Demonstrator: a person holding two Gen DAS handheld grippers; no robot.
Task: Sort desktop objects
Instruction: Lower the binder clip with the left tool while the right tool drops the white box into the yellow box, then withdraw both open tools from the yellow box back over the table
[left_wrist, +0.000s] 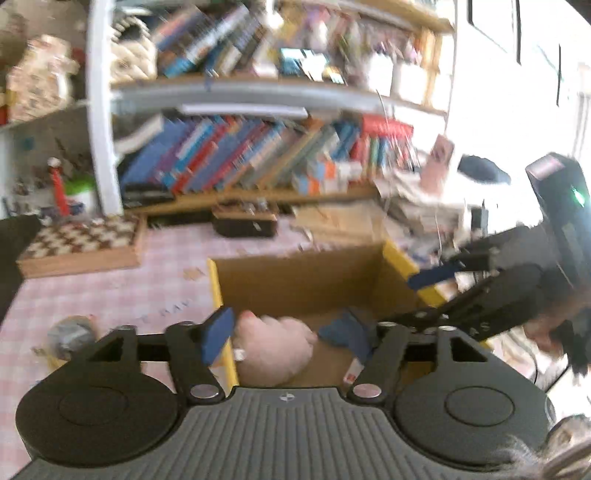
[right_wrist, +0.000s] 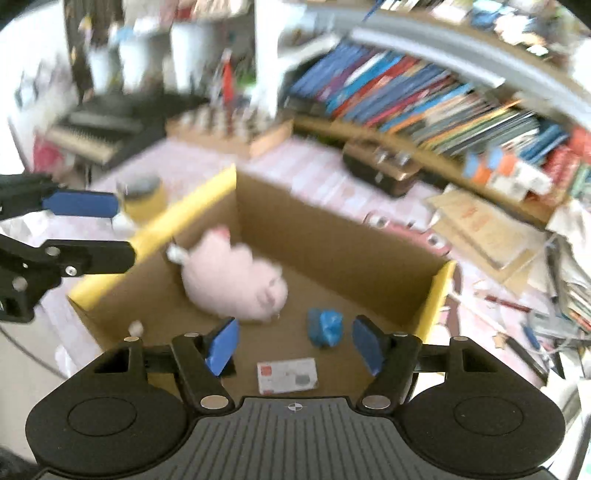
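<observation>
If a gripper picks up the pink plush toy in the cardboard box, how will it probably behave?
The pink plush toy looks soft and rounded, so it would probably squash between the pads rather than resist. It seems light for its bulk. Lying on its side on the floor of the cardboard box, it may sag or rock but is unlikely to roll far or break.

Each tool is matte black plastic: a ribbed grey-black centre plate with a small crosshair mark, flanked by two round housings. The left tool (left_wrist: 286, 334) and right tool (right_wrist: 293, 345) have angular black link arms pinned with silver round screws, ending in flat blue pads (right_wrist: 221, 345). The right tool's body shows a green light (left_wrist: 578, 195).
</observation>
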